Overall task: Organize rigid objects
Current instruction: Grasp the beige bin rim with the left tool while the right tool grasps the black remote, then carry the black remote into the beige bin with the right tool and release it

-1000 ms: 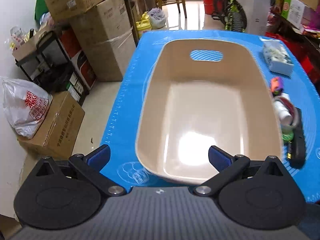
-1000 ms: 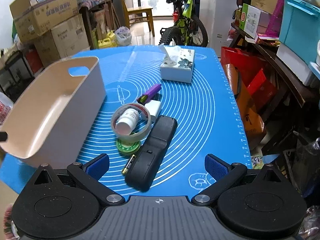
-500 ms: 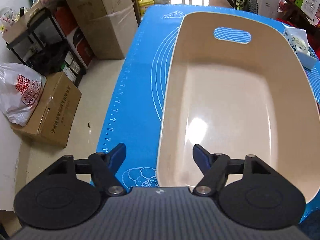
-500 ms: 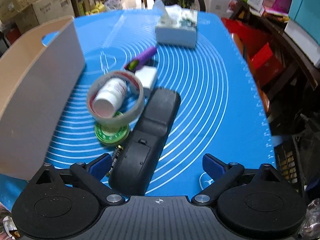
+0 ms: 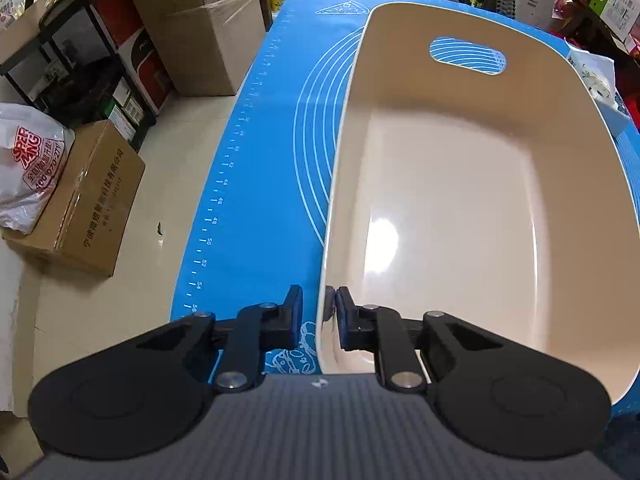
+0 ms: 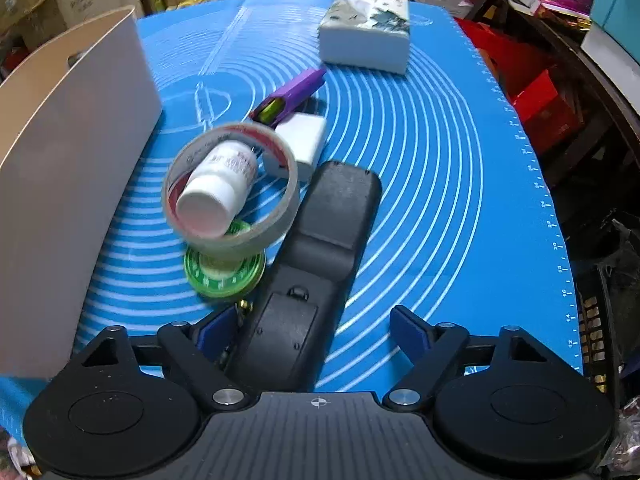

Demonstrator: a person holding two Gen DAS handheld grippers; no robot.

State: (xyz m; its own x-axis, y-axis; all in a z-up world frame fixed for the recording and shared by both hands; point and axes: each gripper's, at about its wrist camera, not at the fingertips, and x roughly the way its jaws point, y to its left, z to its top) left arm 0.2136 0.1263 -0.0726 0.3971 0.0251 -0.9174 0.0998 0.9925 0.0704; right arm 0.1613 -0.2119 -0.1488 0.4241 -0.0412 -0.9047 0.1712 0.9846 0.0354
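A beige plastic bin lies empty on the blue mat. My left gripper is shut on the bin's near left rim, one finger inside and one outside. In the right wrist view the bin's outer wall is at the left. Beside it lie a tape roll with a white pill bottle in it, a green disc, a white block, a purple tool and a black remote-like device. My right gripper is open, its fingers on either side of the device's near end.
A tissue box stands at the far end of the mat. Cardboard boxes and a plastic bag sit on the floor left of the table. Red bags and shelves crowd the right side.
My left gripper has closed onto the bin's near left rim. My right gripper has moved forward and down, so the black device now lies between its open fingers.
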